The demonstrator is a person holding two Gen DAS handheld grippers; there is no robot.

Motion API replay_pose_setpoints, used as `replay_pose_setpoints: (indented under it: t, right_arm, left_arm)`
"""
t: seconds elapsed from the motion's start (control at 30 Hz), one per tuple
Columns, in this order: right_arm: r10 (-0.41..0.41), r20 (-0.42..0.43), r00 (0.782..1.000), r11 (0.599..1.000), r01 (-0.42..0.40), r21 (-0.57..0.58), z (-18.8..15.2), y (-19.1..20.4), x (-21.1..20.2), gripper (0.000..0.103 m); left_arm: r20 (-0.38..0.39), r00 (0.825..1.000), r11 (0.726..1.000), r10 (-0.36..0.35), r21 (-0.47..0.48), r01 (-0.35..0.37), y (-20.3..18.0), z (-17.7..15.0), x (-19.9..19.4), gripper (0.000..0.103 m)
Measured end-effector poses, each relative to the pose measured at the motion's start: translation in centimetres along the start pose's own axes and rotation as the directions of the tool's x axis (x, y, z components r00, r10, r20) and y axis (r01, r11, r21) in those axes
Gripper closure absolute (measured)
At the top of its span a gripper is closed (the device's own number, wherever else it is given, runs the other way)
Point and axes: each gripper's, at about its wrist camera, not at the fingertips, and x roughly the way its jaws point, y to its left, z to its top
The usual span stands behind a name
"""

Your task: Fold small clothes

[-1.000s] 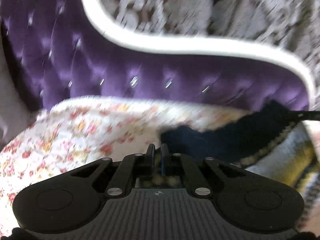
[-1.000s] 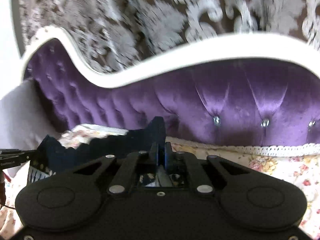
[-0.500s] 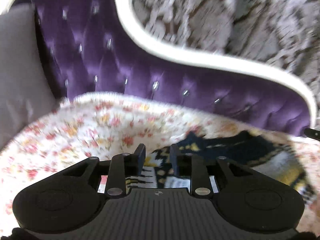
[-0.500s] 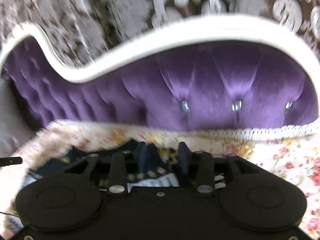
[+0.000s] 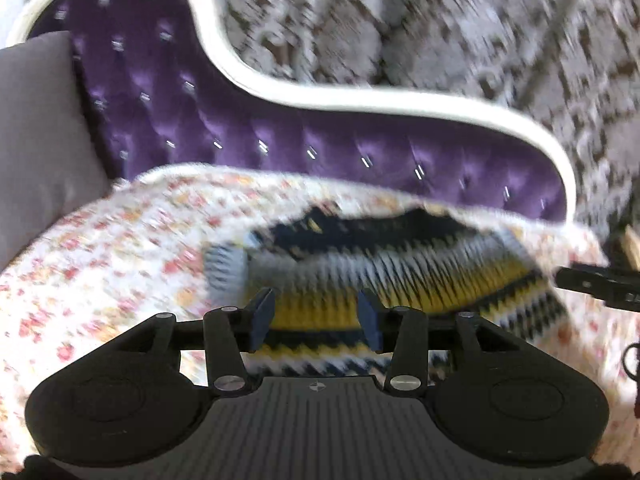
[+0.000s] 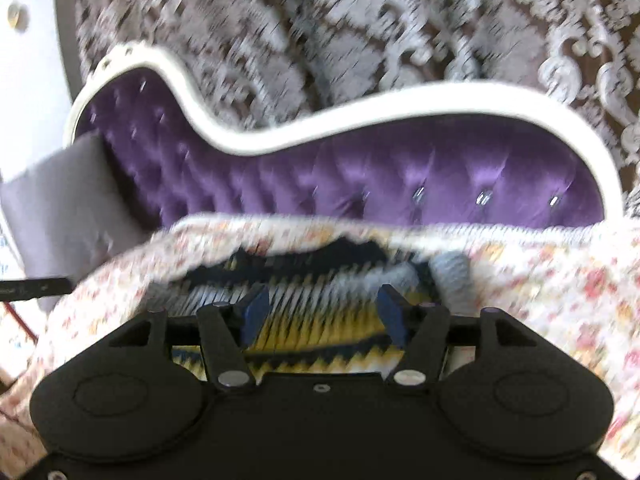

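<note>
A grey cushion sits at the left end of the purple tufted sofa. The left gripper, clamped shut a second ago, is opening, nothing pinched between its jaws. The navy, yellow and white knitted garment, lifted before, now lies released on the floral cover. The right gripper is likewise opening, empty. This fold looks laid down.

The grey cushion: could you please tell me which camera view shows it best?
The left wrist view: the grey cushion fills its left edge, large and little blurred, against the purple sofa back. The right wrist view shows it smaller, at the far left, partly behind the floral cover.
</note>
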Motion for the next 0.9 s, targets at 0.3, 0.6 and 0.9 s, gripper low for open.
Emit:
replay_pose_setpoints:
  t: [0.3,0.6,0.9]
  right_arm:
    - [0.011,-0.201,0.980,0.998,-0.024,-0.062,-3.6,3.2,6.7,0.034]
    - [-0.120,-0.236,0.964,0.989,0.096,-0.110,-6.6,0.9,5.5,0.034]
    - [-0.104,-0.224,0.969,0.995,0.104,-0.012,-6.5,-1.0,3.5,0.032]
  left_arm:
    - [-0.133,0.990,0.991,0.050,0.132,-0.032,-3.9,-4.8,5.9,0.059]
    - [-0.163,0.986,0.986,0.030,0.169,-0.002,-1.4,-6.8,5.7,0.053]
    - [-0.168,0.985,0.993,0.025,0.121,-0.005,-1.2,-7.0,5.9,0.050]
